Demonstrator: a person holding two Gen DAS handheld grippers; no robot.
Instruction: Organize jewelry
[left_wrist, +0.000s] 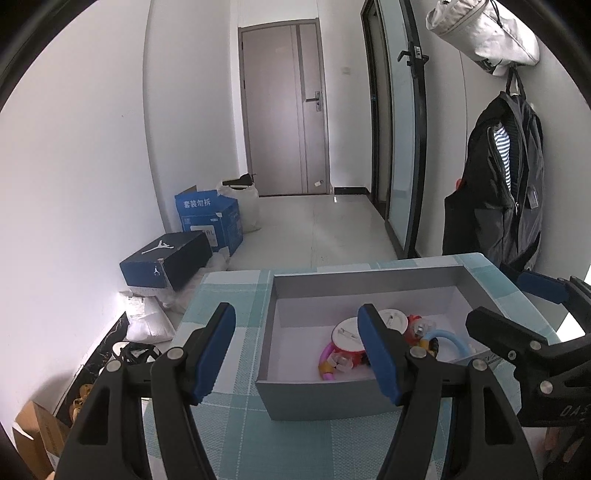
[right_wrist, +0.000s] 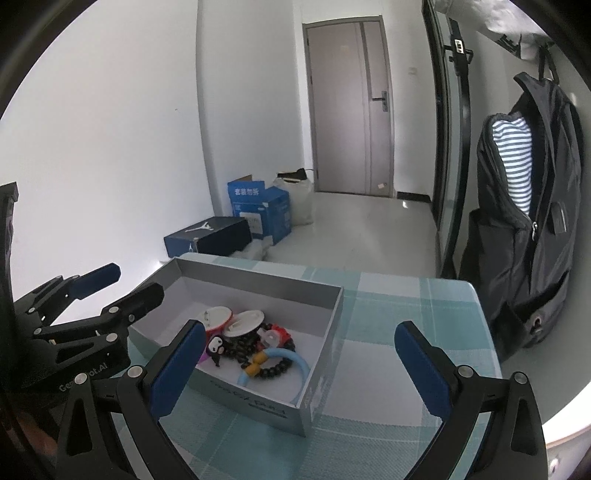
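Observation:
A grey open box (left_wrist: 317, 400) (right_wrist: 258, 400) stands on a table with a teal checked cloth (left_wrist: 236, 424) (right_wrist: 399, 314). Inside lie several jewelry pieces: two round white badges (left_wrist: 345, 334) (right_wrist: 245, 319), a light blue bangle (left_wrist: 448, 338) (right_wrist: 299, 363), a black bead bracelet (right_wrist: 275, 369), a pink ring (left_wrist: 327, 356) and a red charm (right_wrist: 280, 334). My left gripper (left_wrist: 299, 354) is open and empty, just in front of the box's near wall. My right gripper (right_wrist: 299, 360) is open and empty, above the box's near right corner. Each gripper shows at the edge of the other's view.
The table's far edge drops to a tiled floor. Blue cartons (left_wrist: 208, 218) (right_wrist: 258, 210), a dark shoe box (left_wrist: 166, 264) (right_wrist: 207, 236) and white bags (left_wrist: 149, 321) lie by the left wall. A dark backpack (left_wrist: 498, 195) (right_wrist: 528, 221) hangs on the right wall.

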